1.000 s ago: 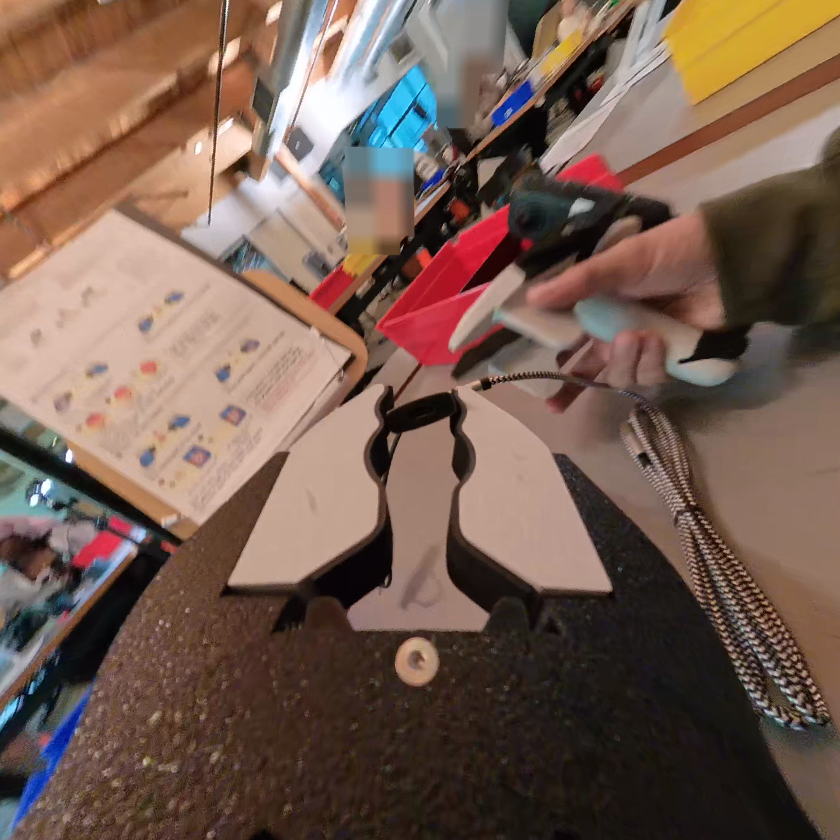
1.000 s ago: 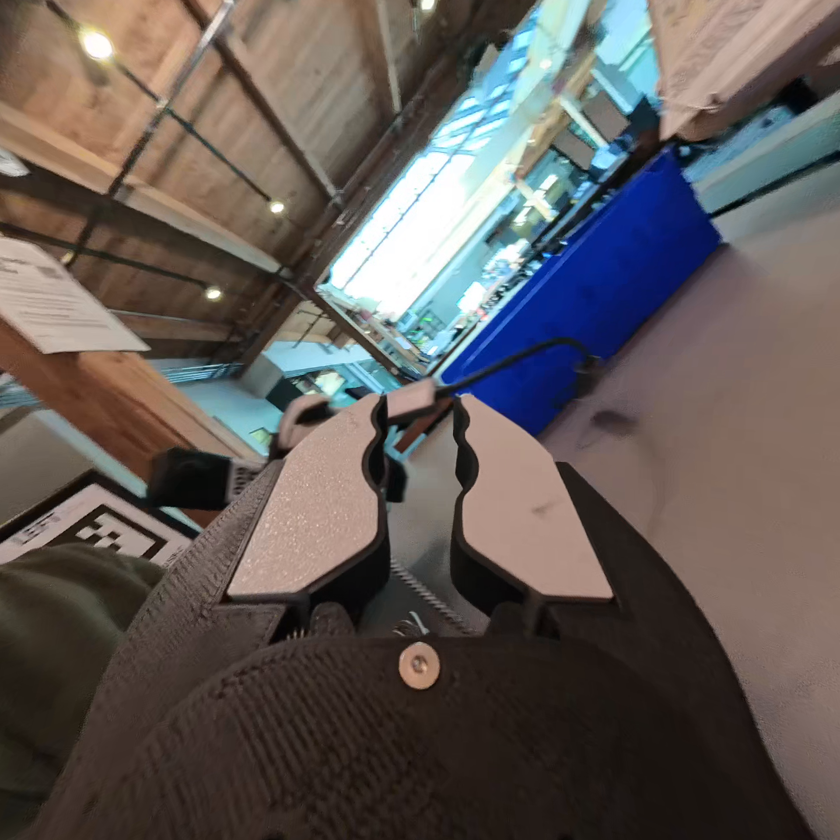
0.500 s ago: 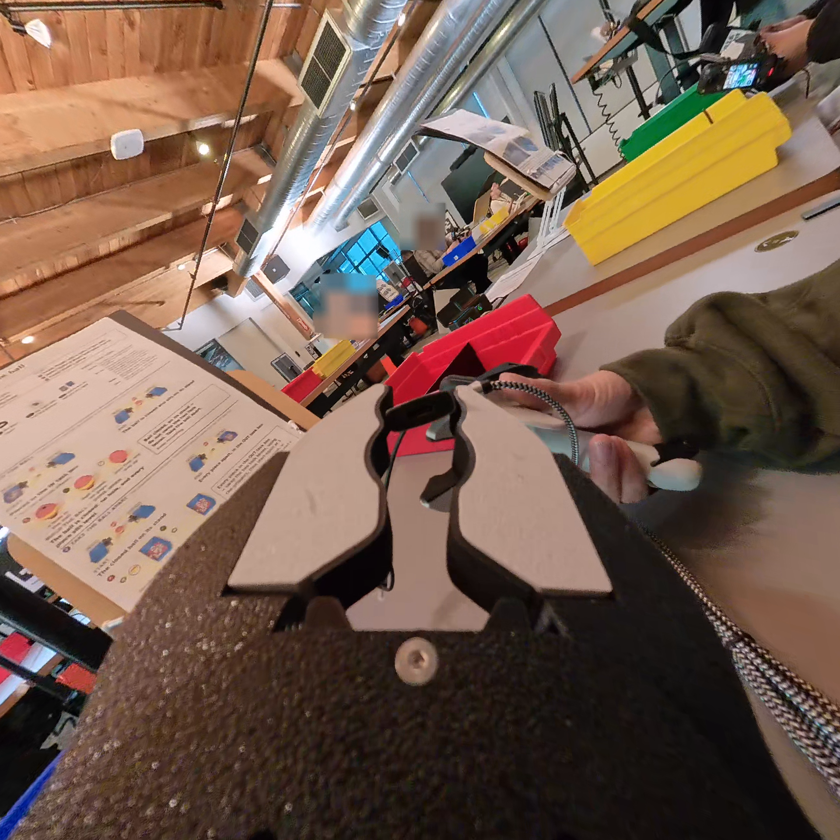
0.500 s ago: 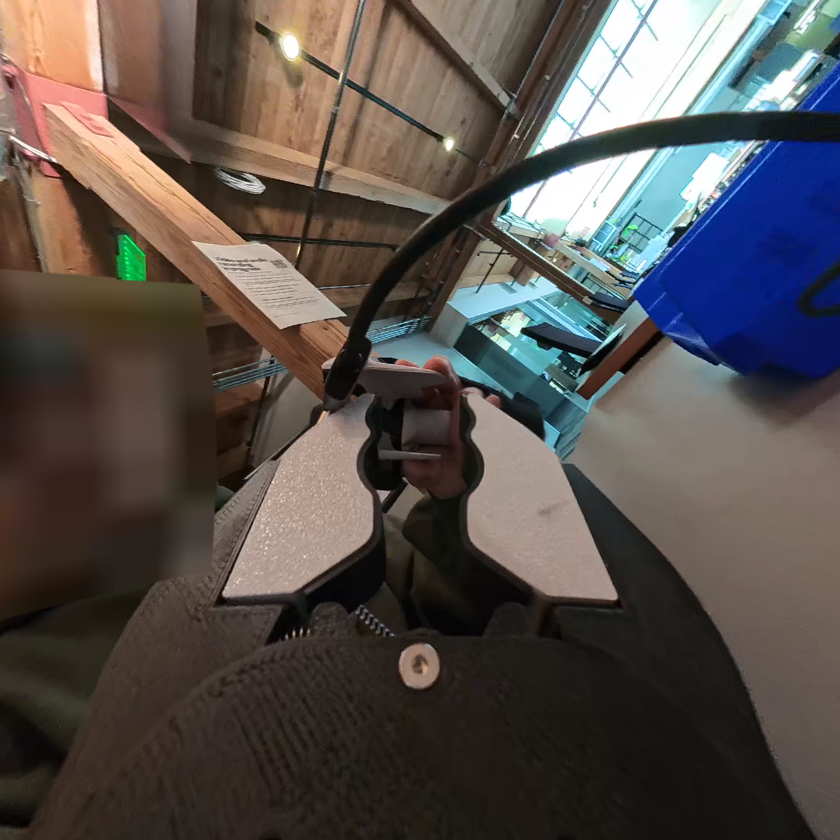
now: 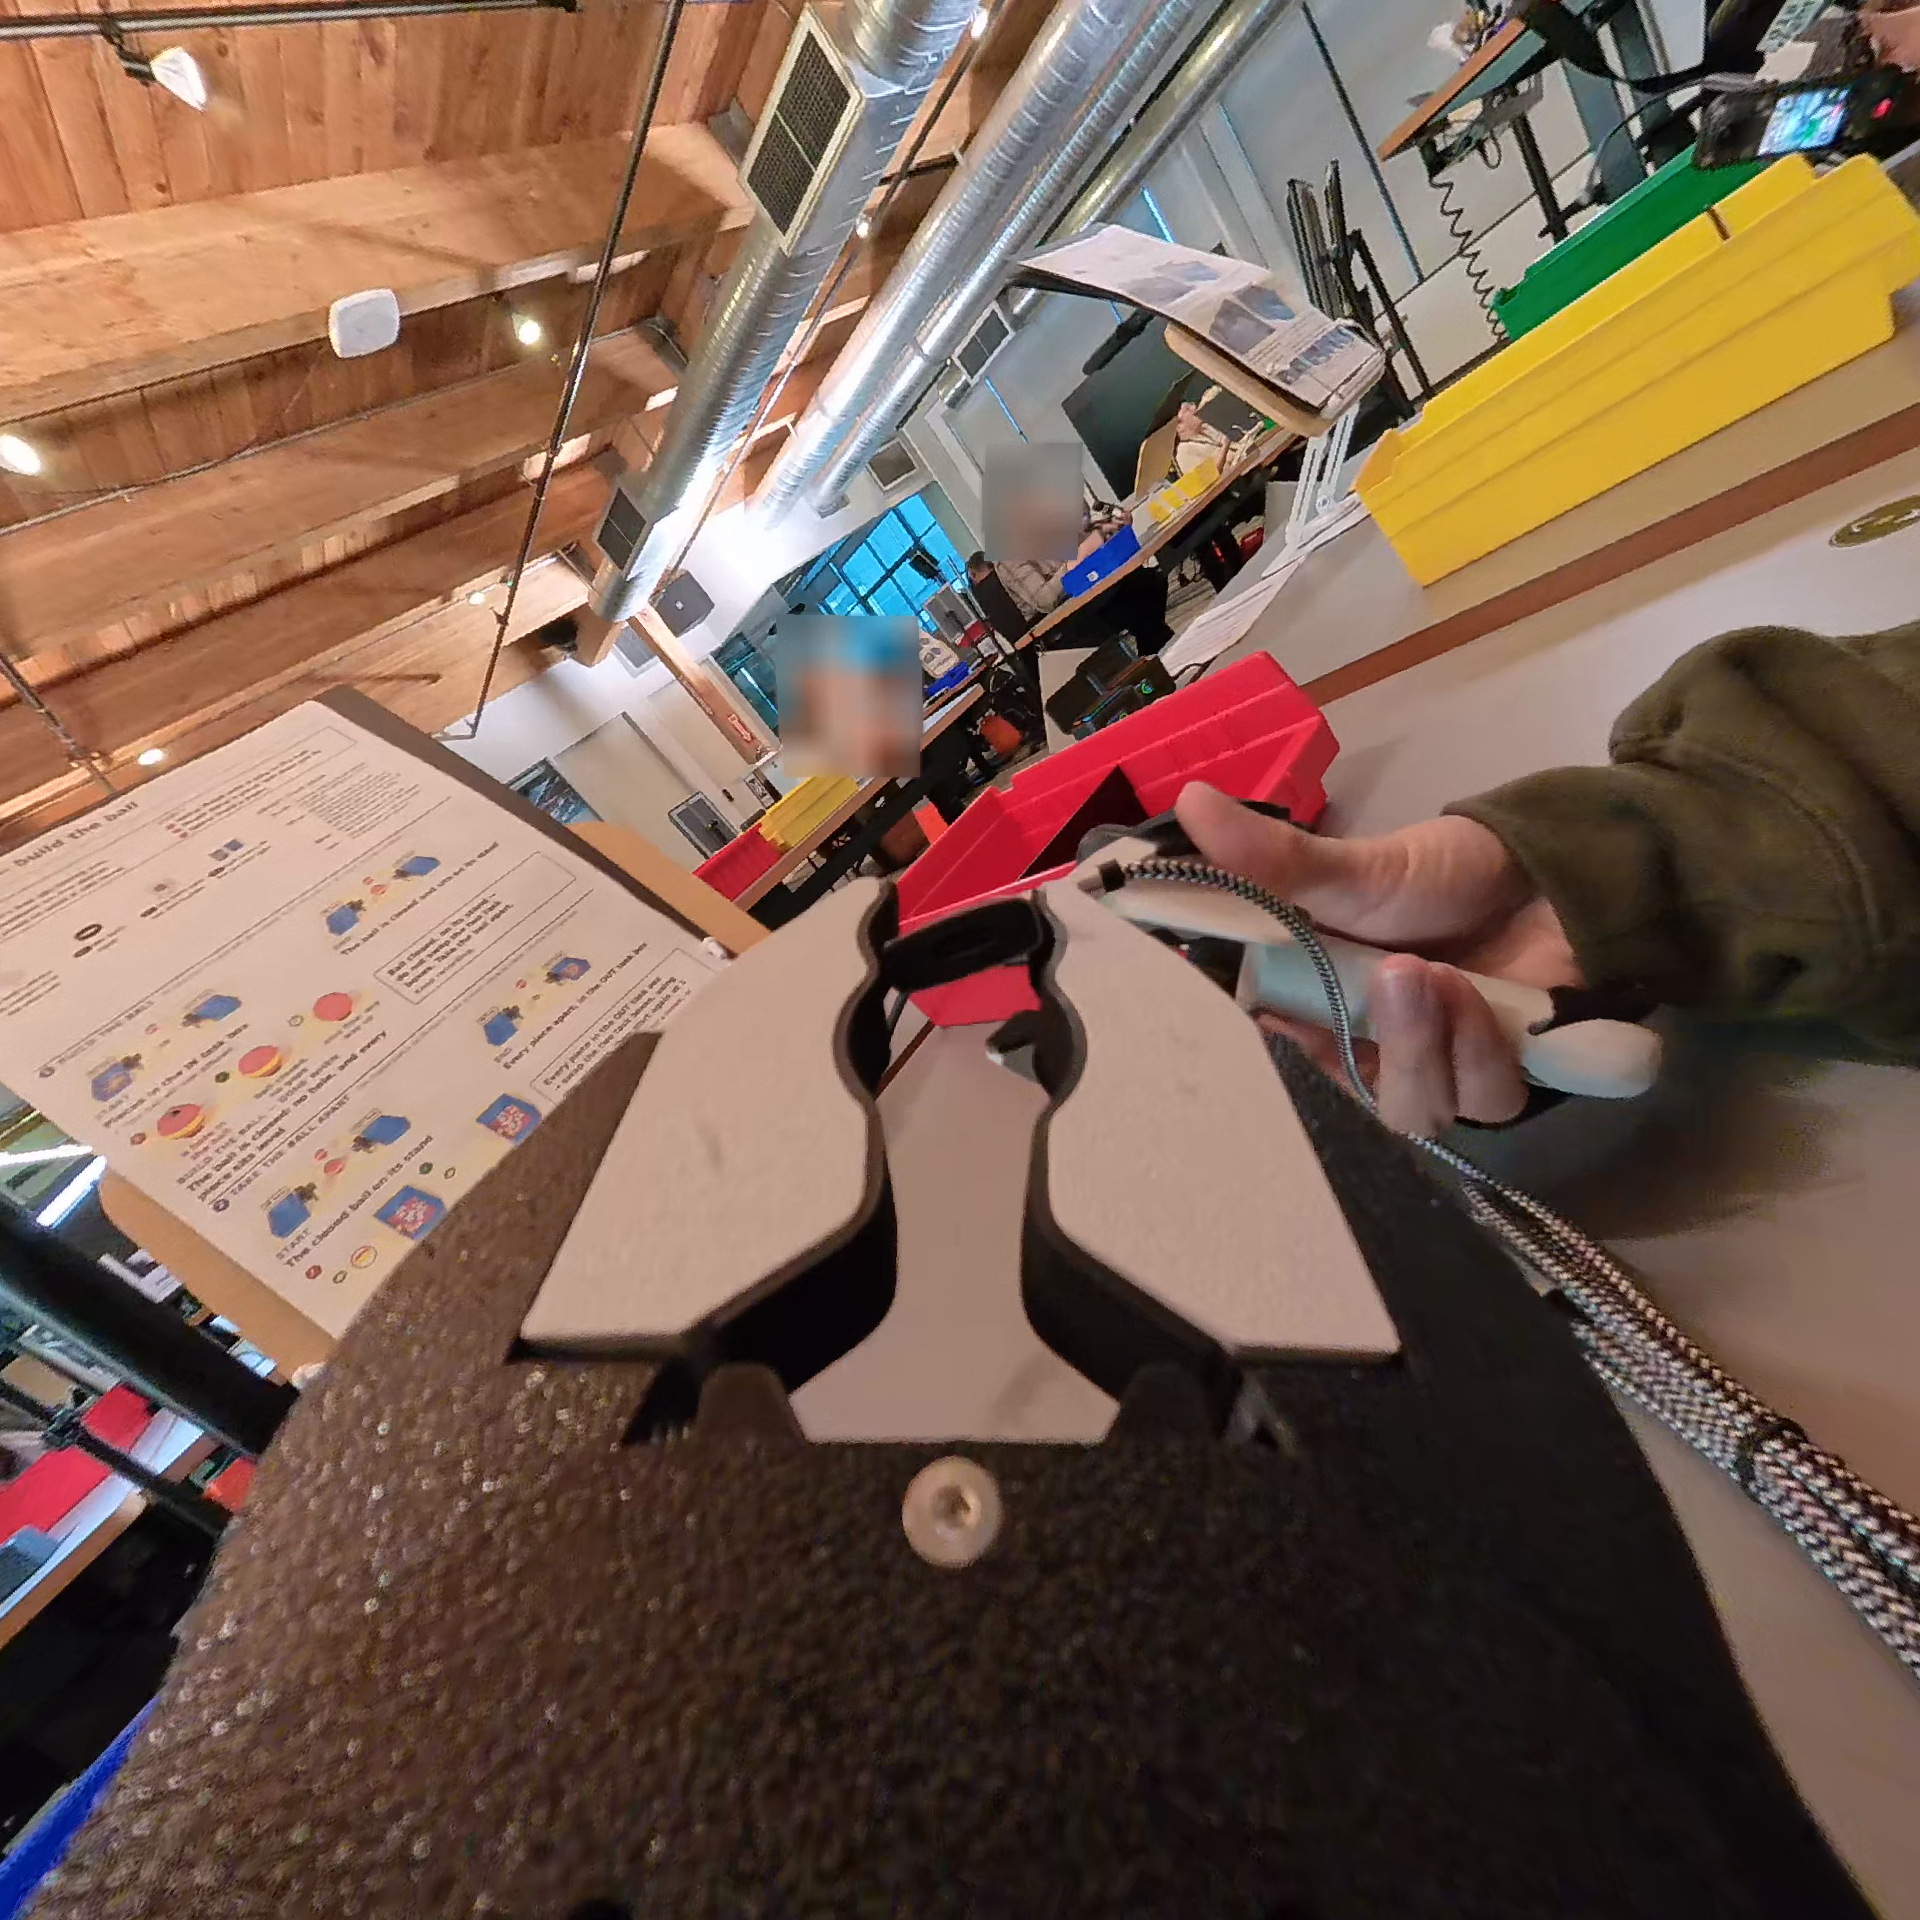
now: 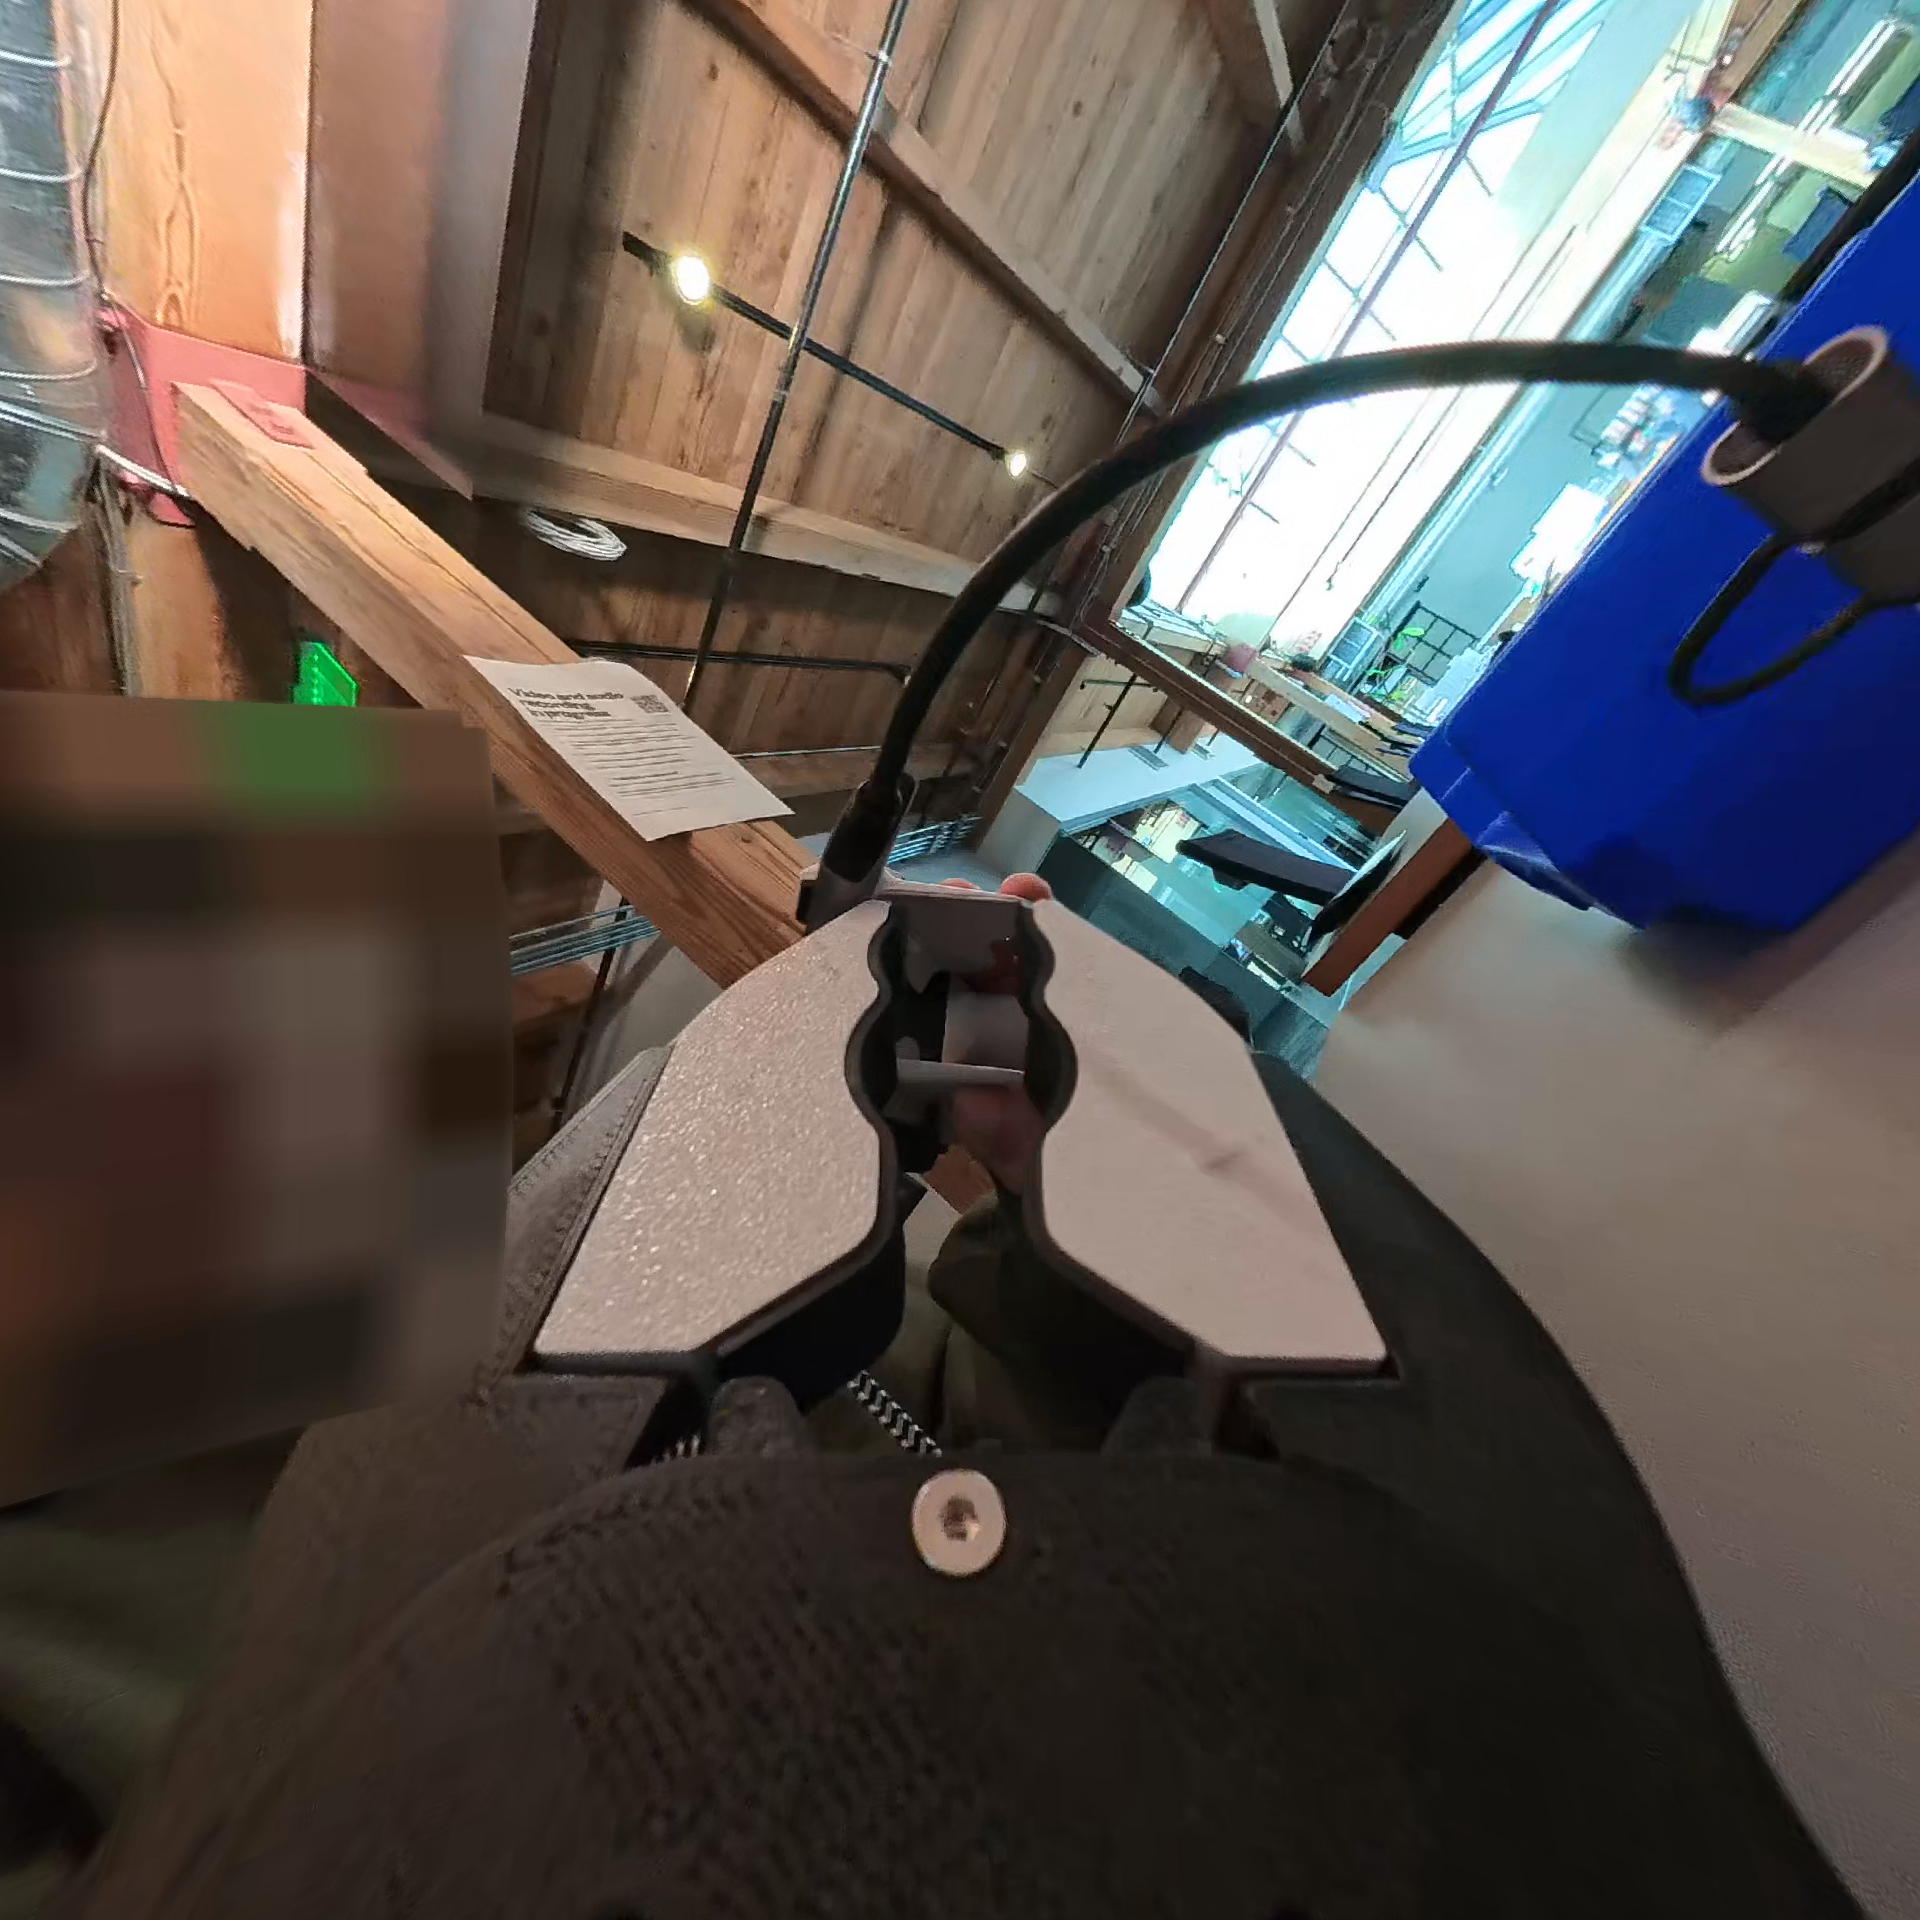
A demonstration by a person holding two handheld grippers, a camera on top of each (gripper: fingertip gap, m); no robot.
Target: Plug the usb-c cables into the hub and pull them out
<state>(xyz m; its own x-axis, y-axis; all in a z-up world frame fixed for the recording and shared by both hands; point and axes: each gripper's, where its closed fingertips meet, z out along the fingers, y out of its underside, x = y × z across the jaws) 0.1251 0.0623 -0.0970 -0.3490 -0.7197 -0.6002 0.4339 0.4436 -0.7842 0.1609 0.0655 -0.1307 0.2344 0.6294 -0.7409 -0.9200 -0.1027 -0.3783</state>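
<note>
My left gripper [image 5: 961, 961] is shut on a small black connector [image 5: 971, 935] whose oval port faces me. In the left wrist view my right gripper [image 5: 1127, 899], held by a hand [image 5: 1382, 894], points at it from the right, and the silver plug [image 5: 1099, 883] of the braided cable [image 5: 1621, 1340] sits at its tip, just beside the black connector. In the right wrist view my right gripper [image 6: 961, 925] is shut on a grey piece. A black cable [image 6: 1143, 457] arcs from beside its tips to the grey hub [image 6: 1818, 457] at the upper right.
A red bin [image 5: 1174, 769] stands just behind the grippers and yellow bins [image 5: 1662, 343] farther back right. An instruction board [image 5: 312, 987] leans at the left. A blue bin [image 6: 1714, 748] stands on the grey table [image 6: 1662, 1195] behind the hub. Across from one pair of fingers to the other is roughly 6 cm.
The right gripper has come down from above to the level of my left tips. The braided plug now sits beside the black connector. Both views have tilted upward.
</note>
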